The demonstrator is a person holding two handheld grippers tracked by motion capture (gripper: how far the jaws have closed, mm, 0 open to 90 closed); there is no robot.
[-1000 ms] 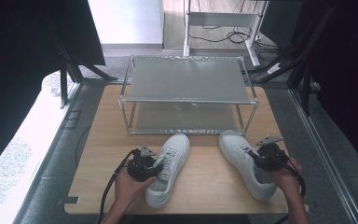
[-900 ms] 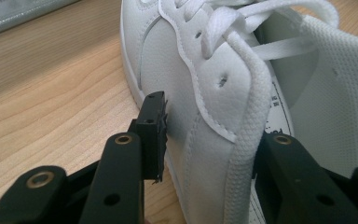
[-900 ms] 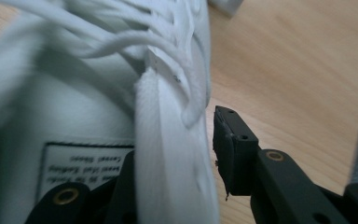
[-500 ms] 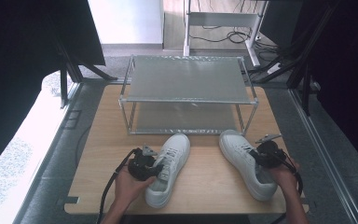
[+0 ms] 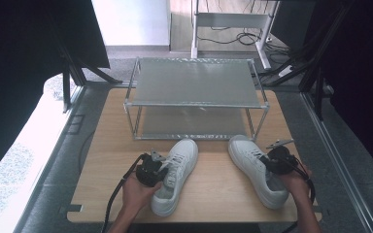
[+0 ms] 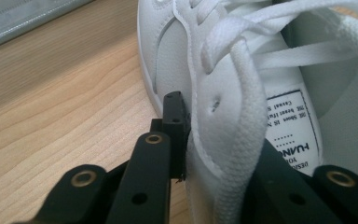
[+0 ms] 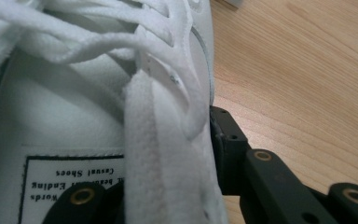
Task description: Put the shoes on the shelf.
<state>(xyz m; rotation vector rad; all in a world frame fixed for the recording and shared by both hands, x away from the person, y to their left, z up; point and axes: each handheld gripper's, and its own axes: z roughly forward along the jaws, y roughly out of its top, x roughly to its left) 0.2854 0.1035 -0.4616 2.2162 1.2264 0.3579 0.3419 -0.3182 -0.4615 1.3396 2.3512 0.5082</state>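
Two white leather lace-up sneakers lie on the wooden tabletop (image 5: 213, 189), just in front of the two-tier metal-framed shelf rack (image 5: 194, 99). The left sneaker (image 5: 175, 177) sits before the rack's middle; the left gripper (image 5: 156, 171) has just closed its jaws and clamps the sneaker's side wall. The right sneaker (image 5: 255, 170) lies before the rack's right leg; the right gripper (image 5: 277, 162) clamps its collar wall.

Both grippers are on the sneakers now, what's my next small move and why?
Probably lift both straight up a little. The left gripper pinches the left shoe's side wall, the right gripper the right shoe's; jaws just closed, and the rack stands right behind.
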